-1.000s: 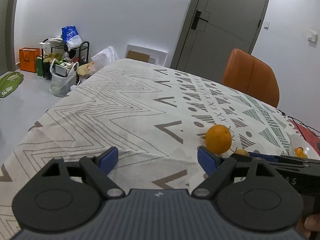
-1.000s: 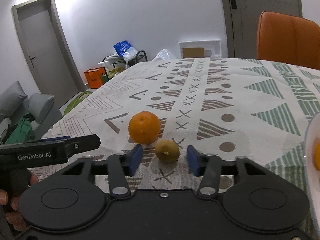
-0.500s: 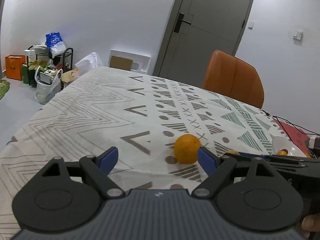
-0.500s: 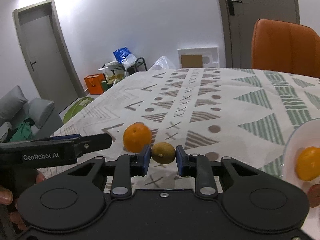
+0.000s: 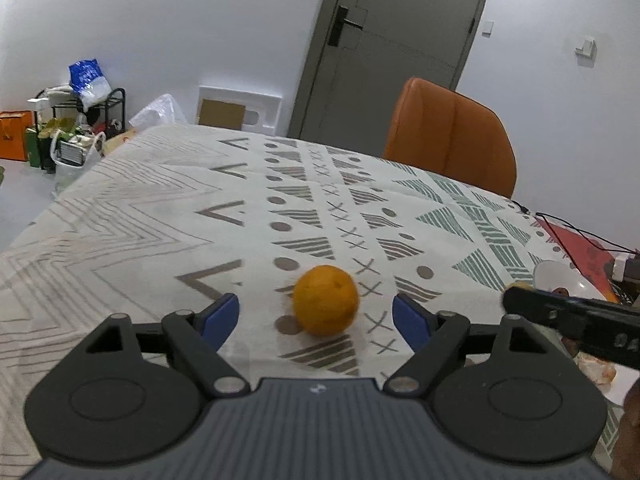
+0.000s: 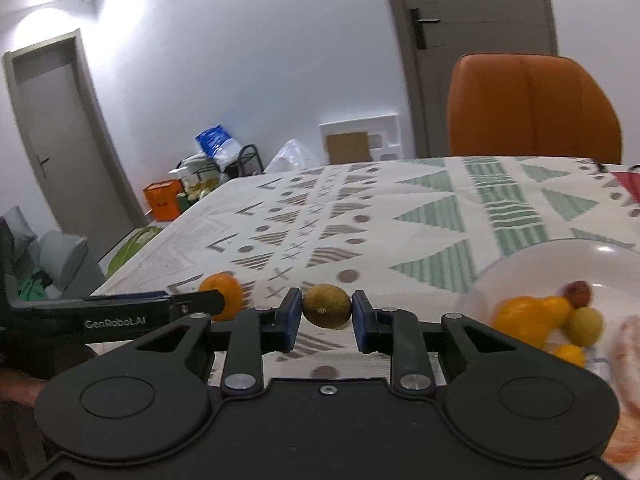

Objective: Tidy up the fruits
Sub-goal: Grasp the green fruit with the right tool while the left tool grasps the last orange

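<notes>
patterned tablecloth (image 5: 168, 208) | orange chair (image 5: 448, 140) | grey door (image 5: 400, 40)

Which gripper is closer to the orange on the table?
Left. The orange lies just ahead between the open left gripper's fingers; the right gripper, gripping a kiwi, is beside it.

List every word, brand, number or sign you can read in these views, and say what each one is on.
"GenRobot.AI": white lettering on the side of the left gripper, seen from the right wrist view.
Partial white characters on the side of the right gripper, in the left wrist view: cut off and blurred, unreadable.
Print on the blue bag on the rack: too small to read.
</notes>
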The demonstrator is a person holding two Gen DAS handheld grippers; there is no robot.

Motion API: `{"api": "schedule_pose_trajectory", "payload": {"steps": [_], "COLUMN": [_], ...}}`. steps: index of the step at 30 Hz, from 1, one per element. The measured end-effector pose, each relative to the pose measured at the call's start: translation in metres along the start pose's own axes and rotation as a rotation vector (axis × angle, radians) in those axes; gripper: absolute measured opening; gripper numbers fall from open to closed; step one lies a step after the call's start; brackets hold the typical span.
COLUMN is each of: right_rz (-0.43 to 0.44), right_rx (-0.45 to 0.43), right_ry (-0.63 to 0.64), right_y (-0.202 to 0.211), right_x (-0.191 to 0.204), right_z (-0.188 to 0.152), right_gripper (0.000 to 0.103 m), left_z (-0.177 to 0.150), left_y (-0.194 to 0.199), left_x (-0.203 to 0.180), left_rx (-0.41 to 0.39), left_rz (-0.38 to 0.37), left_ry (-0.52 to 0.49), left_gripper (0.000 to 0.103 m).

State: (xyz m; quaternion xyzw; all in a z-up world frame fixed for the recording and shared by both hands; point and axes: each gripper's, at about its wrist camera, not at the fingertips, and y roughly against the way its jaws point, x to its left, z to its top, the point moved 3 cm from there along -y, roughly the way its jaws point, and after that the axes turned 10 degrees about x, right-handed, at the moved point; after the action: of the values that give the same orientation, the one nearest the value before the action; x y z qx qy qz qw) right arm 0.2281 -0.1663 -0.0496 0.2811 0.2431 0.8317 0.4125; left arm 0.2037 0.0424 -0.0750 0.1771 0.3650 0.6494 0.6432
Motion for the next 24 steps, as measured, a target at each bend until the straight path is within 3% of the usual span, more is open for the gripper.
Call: {"api": "schedule_pose_trajectory", "payload": {"steps": [3, 6, 7, 8, 24], "right_rz": [-0.025, -0.048, -0.053, -0.058, -0.139], "right_rx": [-0.014, -0.031, -0.038, -0.044, -0.108], "right_ry": [-0.022, -0.046, -0.055, -0.063, -0.203], "right_y": [0.010, 0.021, 0.024, 0.026, 0.061], "right_x": [-0.012, -0.026, -0.030, -0.035, -0.114], "right_z": [-0.002, -0.004, -0.004, -0.005, -0.025], "right_gripper": [0.026, 0.026, 0.026, 0.026, 0.026], "left_z": [0.001, 0.001, 0.002, 0.002, 0.005], "left_y": [-0.013, -0.020, -0.020, -0.020, -0.007], "left_x": [-0.008, -0.011, -0.013, -0.014, -0.072], "left_rx": [0.025, 0.035, 0.030, 0.031, 0.032], "left_rz": [0.023, 0.027, 0.056, 0.072, 0.008], "left_ry": [-0.012, -0.010, -0.016, -0.017, -0.078], "left_gripper": [0.077, 0.054, 0.041, 0.038, 0.038]}}
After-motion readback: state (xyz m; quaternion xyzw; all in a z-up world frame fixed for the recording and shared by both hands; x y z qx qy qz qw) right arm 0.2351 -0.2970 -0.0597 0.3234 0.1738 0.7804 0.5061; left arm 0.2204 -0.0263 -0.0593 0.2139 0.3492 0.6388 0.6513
